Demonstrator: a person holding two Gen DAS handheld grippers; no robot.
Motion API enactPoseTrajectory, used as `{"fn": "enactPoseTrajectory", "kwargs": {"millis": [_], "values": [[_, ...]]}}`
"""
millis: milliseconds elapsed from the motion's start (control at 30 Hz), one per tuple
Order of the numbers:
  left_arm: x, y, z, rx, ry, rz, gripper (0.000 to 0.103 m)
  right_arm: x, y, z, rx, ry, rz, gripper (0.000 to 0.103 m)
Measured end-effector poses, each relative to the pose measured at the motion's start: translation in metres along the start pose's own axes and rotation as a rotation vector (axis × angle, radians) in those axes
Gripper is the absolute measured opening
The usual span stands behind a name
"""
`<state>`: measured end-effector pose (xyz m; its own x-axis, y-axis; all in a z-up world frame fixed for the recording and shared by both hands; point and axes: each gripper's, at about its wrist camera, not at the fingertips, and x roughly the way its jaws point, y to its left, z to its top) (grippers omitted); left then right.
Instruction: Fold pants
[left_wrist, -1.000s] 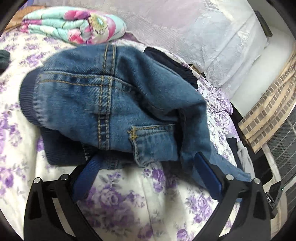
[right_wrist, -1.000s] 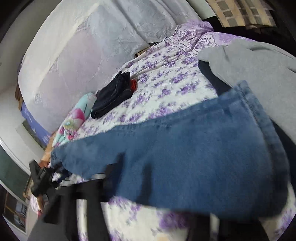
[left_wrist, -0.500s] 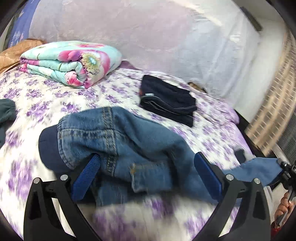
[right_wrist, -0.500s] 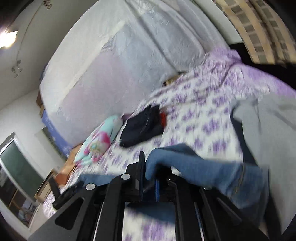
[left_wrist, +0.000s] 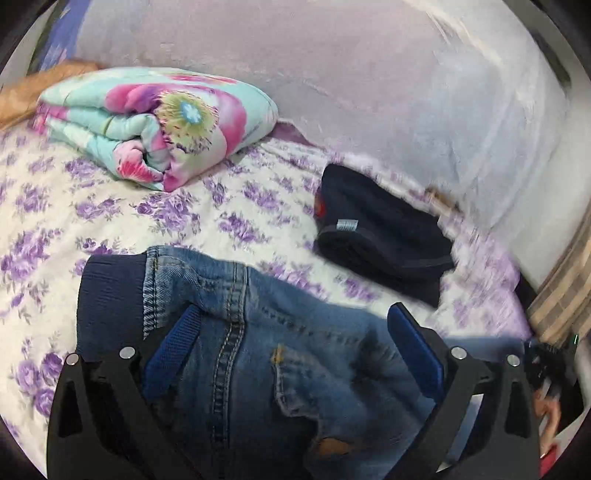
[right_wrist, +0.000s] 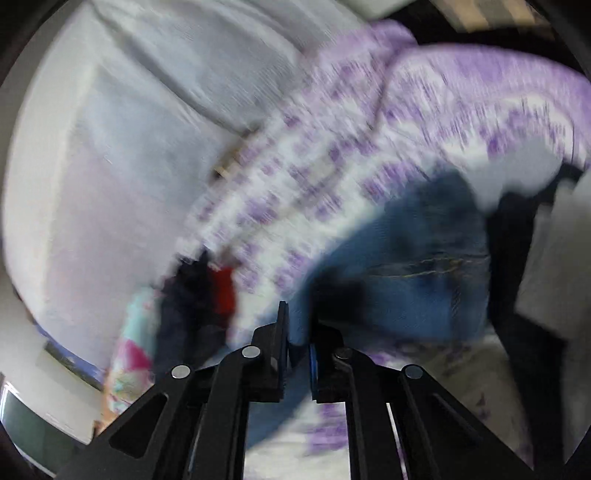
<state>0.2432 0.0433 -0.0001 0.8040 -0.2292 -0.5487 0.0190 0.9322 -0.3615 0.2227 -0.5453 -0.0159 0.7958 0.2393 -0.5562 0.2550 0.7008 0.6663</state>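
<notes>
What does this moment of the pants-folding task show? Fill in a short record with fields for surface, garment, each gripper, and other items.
surface: bed with purple floral sheet
garment: blue jeans, waistband end lying between the left fingers
left gripper: open, fingers astride the jeans
right gripper: shut on the jeans; view heavily blurred
other items: folded floral quilt; folded dark garment, apart from the jeans

Even, soft indoor light, no glare. Left wrist view sharp centrally, smeared rightward. Right wrist view heavily motion-blurred; fisheye edges vignetted.
</notes>
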Motion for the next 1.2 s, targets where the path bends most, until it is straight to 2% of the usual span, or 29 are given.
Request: {"fn": "enactPoseTrajectory", "kwargs": {"millis": [33,100,167,233,300,400,567,600,633,667,700,733,767,800,833,900,967,1000,1067,1100,1133,1200], "values": [[-0.001,-0.006,-0.001,0.051,-0.003,0.019,0.098,0.005,-0.005,0.000,0.010,0.032,0.003,0.009],[-0.008,-0.019,-0.002,0.117,-0.033,0.051,0.098,-0.002,-0.007,0.003,0.031,0.021,0.045,0.009],[-0.011,-0.023,-0.001,0.119,-0.038,0.020,0.098,-0.018,0.001,0.008,0.021,-0.034,0.089,0.009],[-0.011,-0.022,-0.003,0.120,-0.027,0.010,0.098,-0.039,0.014,0.011,0.008,-0.079,0.173,0.009],[-0.012,-0.018,-0.004,0.104,-0.023,0.004,0.098,-0.065,0.032,0.013,-0.043,-0.131,0.253,0.009],[-0.016,-0.008,-0.005,0.052,-0.015,-0.026,0.098,-0.092,0.056,0.009,-0.148,-0.188,0.271,0.009],[-0.034,0.015,-0.001,-0.037,-0.038,-0.044,0.098,-0.095,0.036,0.008,-0.099,-0.134,0.264,0.010],[-0.039,0.022,0.000,-0.058,-0.047,-0.044,0.098,-0.093,0.028,0.009,-0.090,-0.119,0.244,0.013],[-0.042,0.028,0.001,-0.076,-0.053,-0.039,0.098,-0.082,0.019,0.012,-0.081,-0.084,0.206,0.022],[-0.044,0.032,0.001,-0.090,-0.056,-0.028,0.098,-0.072,0.009,0.016,-0.067,-0.061,0.166,0.058],[-0.046,0.040,0.001,-0.110,-0.058,-0.007,0.098,-0.064,-0.009,0.017,-0.015,-0.058,0.089,0.074],[-0.048,0.046,0.000,-0.126,-0.057,0.002,0.098,-0.063,-0.022,0.015,0.047,-0.062,0.062,0.074],[-0.052,0.055,-0.002,-0.157,-0.049,0.005,0.098,-0.065,-0.028,0.015,0.090,-0.055,0.084,0.074],[-0.057,0.062,-0.005,-0.187,-0.037,-0.007,0.098,-0.071,-0.034,0.014,0.138,-0.038,0.173,0.074],[-0.061,0.068,-0.008,-0.216,-0.023,-0.028,0.098,-0.078,-0.033,0.010,0.151,-0.035,0.227,0.074],[-0.073,0.082,-0.018,-0.284,0.018,-0.091,0.098,-0.103,-0.025,-0.004,0.116,-0.058,0.292,0.074],[-0.081,0.095,-0.036,-0.344,0.070,-0.163,0.098,-0.133,-0.012,-0.035,0.024,-0.084,0.299,0.074],[-0.084,0.100,-0.046,-0.356,0.092,-0.174,0.098,-0.145,-0.006,-0.051,-0.016,-0.085,0.301,0.074],[-0.088,0.100,-0.061,-0.331,0.114,-0.155,0.098,-0.170,0.002,-0.094,-0.113,-0.070,0.297,0.076],[-0.092,0.092,-0.067,-0.270,0.116,-0.125,0.098,-0.181,0.006,-0.119,-0.168,-0.060,0.280,0.078],[-0.095,0.081,-0.071,-0.209,0.111,-0.089,0.098,-0.189,0.006,-0.135,-0.192,-0.050,0.271,0.080],[-0.094,0.065,-0.073,-0.152,0.100,-0.062,0.098,-0.203,0.000,-0.168,-0.202,-0.006,0.273,0.082]]}}
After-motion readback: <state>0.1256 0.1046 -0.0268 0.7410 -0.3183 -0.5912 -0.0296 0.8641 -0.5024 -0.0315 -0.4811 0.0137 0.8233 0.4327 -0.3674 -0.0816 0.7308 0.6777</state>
